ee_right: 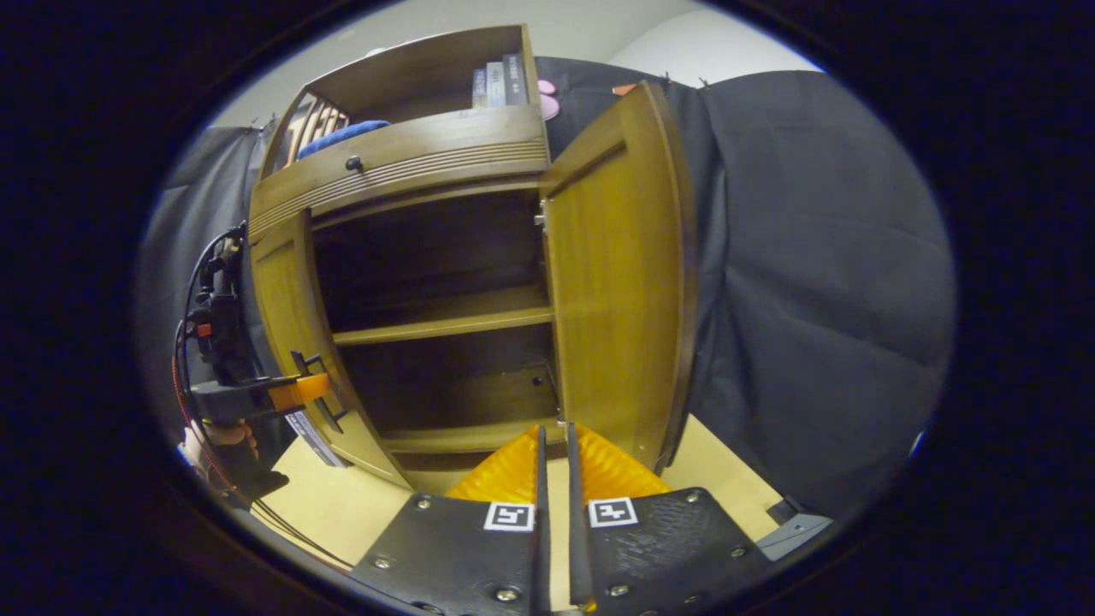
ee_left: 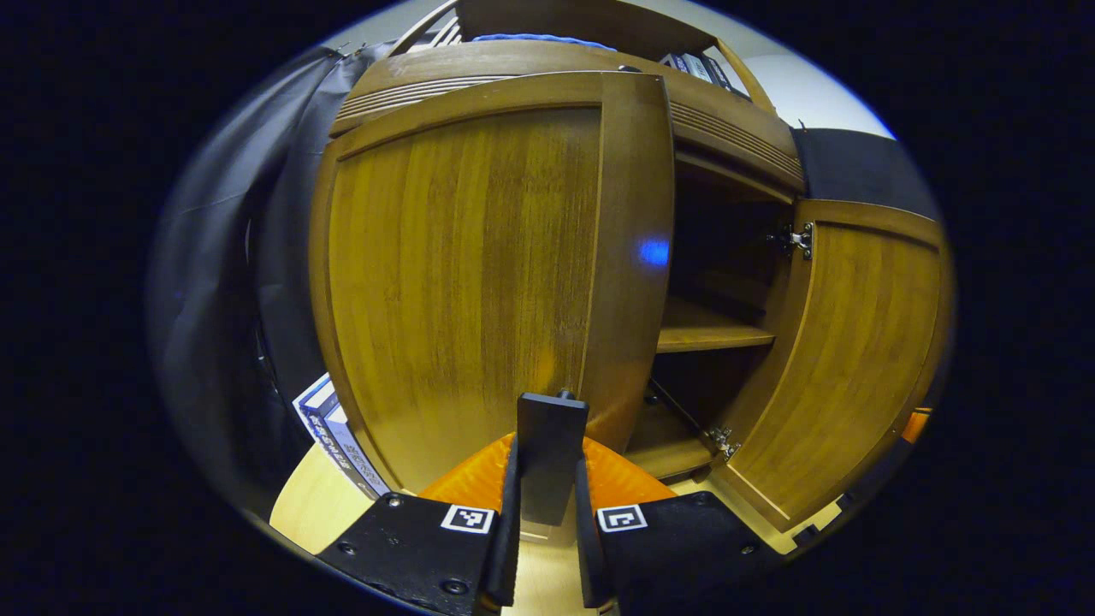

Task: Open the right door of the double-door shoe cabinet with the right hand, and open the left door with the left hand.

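In the left gripper view, the left gripper point(ee_left: 547, 479) is seen level and clenched on the black handle point(ee_left: 552, 445) of the left door point(ee_left: 479, 282), which is swung partly out. Beyond it, the shelf point(ee_left: 710, 335) and the open right door point(ee_left: 843, 359) are seen. In the right gripper view, the right gripper point(ee_right: 554, 479) is held level with its fingers pressed together on nothing, before the cabinet point(ee_right: 436, 342).

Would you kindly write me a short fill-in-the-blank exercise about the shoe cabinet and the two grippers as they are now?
1. The left gripper is shut on the left door's black ____.
2. The right door stands ____.
3. The right gripper holds ____.
4. Inside the cabinet runs one wooden ____.

Missing words: handle; open; nothing; shelf
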`<state>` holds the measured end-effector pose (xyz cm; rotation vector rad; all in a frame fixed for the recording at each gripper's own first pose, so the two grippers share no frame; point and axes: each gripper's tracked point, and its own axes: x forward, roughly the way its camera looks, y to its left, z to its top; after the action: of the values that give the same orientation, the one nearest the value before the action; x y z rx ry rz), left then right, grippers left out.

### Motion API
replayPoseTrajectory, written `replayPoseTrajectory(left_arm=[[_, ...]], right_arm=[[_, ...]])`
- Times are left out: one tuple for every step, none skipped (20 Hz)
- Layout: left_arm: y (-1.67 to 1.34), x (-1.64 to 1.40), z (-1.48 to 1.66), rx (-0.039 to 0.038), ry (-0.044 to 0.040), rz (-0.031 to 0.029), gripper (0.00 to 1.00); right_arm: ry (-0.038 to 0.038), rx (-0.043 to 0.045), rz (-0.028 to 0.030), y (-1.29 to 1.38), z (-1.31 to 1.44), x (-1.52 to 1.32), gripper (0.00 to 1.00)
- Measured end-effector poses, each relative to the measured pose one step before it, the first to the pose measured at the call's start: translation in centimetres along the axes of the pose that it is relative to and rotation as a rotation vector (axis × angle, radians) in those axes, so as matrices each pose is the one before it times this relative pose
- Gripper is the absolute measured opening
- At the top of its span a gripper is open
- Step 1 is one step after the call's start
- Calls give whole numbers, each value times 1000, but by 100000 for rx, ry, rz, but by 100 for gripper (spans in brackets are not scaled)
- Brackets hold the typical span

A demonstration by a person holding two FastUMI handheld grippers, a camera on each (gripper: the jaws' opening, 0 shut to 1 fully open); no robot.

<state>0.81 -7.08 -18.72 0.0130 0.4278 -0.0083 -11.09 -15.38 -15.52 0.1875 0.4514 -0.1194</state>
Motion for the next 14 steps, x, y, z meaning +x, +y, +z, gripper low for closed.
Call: replayPoseTrajectory(left_arm=[[224,-485,-77,-729,-157,328,30],[198,-502,-99,-786,-255,348,30],[243,-430,-46,-778,-112,371,30],[264,-548,-146,-989,-198,431,30],[334,-551,-59,-1246,-174,541,30],[279,-437,-24,-1062,-155,482,30],[287,-518,-70,-1115,-180,656,30],[370,-490,-57,-1191,-311,858,30],[397,-479,27,-989,-260,928,30],[420,-498,-170,-894,-238,996,30],[392,-442,-30,-802,-327,1073,30],[422,-470,-11,-814,-254,1159,30],[419,-393,-39,-784,-273,1212,30],[433,-474,-17,-928,-178,1305,30]], right_arm=[[162,-658,2062,588,82,336,9],[238,-699,1995,610,154,385,9],[257,-697,2087,555,-178,300,9],[323,-732,2060,564,42,321,9],[413,-716,2119,505,-23,325,9],[336,-650,2139,461,70,364,9],[446,-603,2094,448,-92,305,9],[455,-521,2232,513,-3,257,9],[252,-526,2292,547,-70,311,9],[340,-634,2132,501,69,347,9],[381,-688,2122,466,111,435,9],[284,-736,2075,581,128,344,9],[383,-679,1985,557,-146,284,9],[578,-540,2067,481,51,399,9]])
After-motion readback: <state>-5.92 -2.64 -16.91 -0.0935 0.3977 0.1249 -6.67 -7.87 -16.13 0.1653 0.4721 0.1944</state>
